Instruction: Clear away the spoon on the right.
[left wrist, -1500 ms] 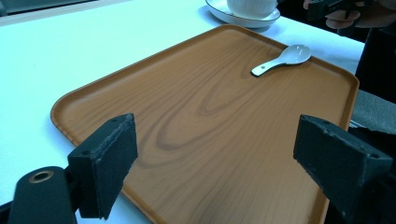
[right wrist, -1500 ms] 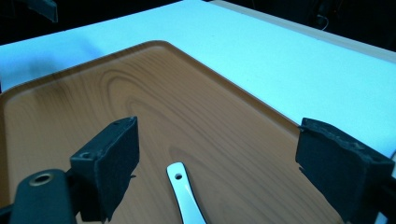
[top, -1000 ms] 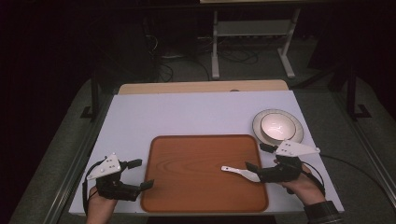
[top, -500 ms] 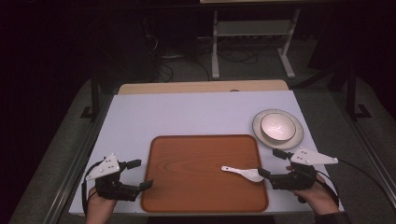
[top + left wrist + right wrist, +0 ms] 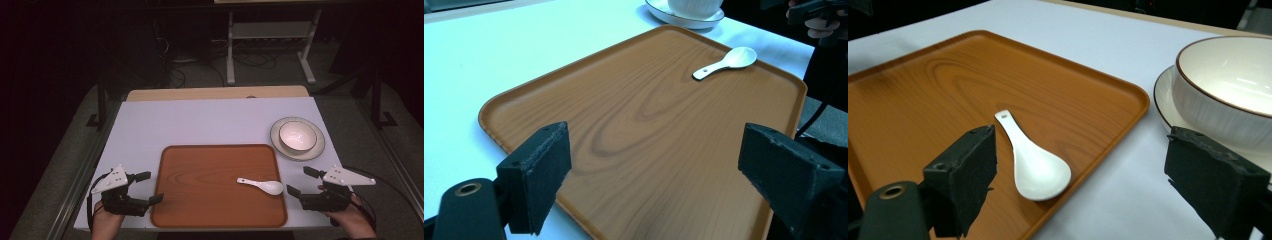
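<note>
Right claw (image 5: 301,185) withdrew; its view shows spoon (image 5: 1034,162) lying free.

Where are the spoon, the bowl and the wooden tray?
spoon (image 5: 261,185): high view, middle of the handle and scoop.
bowl (image 5: 297,136): high view, inside of its hollow.
wooden tray (image 5: 205,185): high view, bare middle of its floor.

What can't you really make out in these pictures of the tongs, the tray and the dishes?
- Bowl: top cut off by the upper edge of the left gripper view.
- Plate: mostly covered by the bowl and cut by the right edge of the right gripper view.
- Room behind the table: too dark in the high view.
- Tray: near corner hidden behind the left tongs.
</note>
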